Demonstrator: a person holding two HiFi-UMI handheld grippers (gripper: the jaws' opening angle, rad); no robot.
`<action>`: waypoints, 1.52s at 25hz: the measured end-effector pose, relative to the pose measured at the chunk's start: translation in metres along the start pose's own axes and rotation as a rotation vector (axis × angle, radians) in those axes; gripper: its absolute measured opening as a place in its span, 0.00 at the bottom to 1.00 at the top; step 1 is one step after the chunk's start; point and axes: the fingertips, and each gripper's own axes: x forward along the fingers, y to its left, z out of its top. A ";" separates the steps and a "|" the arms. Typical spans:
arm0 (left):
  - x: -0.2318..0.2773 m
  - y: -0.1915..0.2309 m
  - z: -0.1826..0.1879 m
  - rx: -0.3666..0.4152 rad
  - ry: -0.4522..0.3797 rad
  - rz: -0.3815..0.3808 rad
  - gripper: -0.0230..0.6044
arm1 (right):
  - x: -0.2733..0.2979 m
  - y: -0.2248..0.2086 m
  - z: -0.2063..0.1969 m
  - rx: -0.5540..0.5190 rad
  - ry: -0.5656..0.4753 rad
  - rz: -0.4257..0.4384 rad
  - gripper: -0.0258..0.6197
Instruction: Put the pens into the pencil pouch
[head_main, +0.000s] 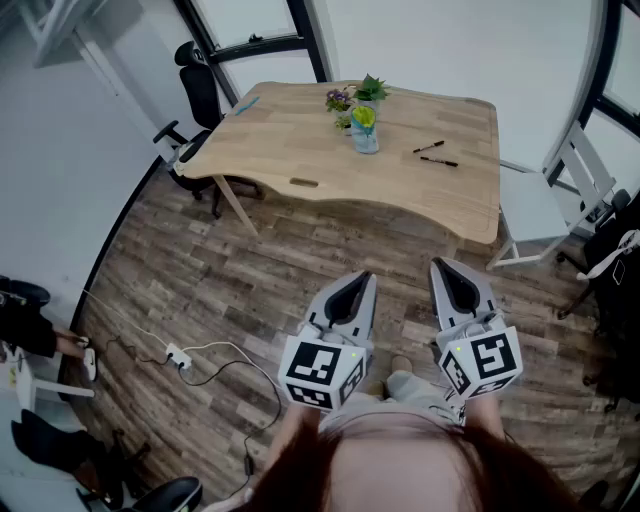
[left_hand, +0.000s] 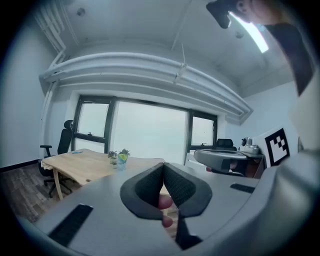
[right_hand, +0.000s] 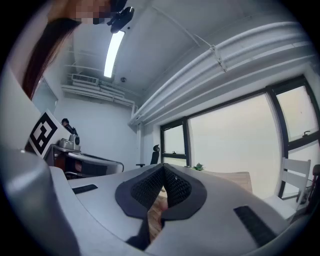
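Note:
Two black pens (head_main: 428, 147) (head_main: 438, 161) lie on the right part of a wooden table (head_main: 300, 140) across the room. Left of them, a small see-through pouch (head_main: 364, 130) with a yellow-green print stands upright; it is also small in the left gripper view as the pouch (left_hand: 122, 158). Both grippers are held well short of the table, over the wood floor. My left gripper (head_main: 358, 278) (left_hand: 163, 167) is shut with nothing in it. My right gripper (head_main: 442, 264) (right_hand: 163, 172) is shut too, likewise holding nothing, and both point towards the table.
Small potted plants (head_main: 355, 97) stand behind the pouch. A blue item (head_main: 246, 103) lies at the table's far left corner. A black office chair (head_main: 198, 85) is left of the table, a white chair (head_main: 535, 210) right. A power strip with cable (head_main: 180, 355) lies on the floor.

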 end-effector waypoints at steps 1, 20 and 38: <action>0.000 0.000 -0.001 -0.003 0.000 0.000 0.04 | 0.000 0.000 -0.001 -0.002 0.001 -0.001 0.04; 0.064 -0.004 0.008 -0.011 -0.014 -0.001 0.04 | 0.022 -0.057 -0.001 0.097 -0.023 0.024 0.04; 0.113 0.009 0.009 -0.027 0.010 0.048 0.04 | 0.070 -0.101 -0.009 0.092 -0.005 0.062 0.04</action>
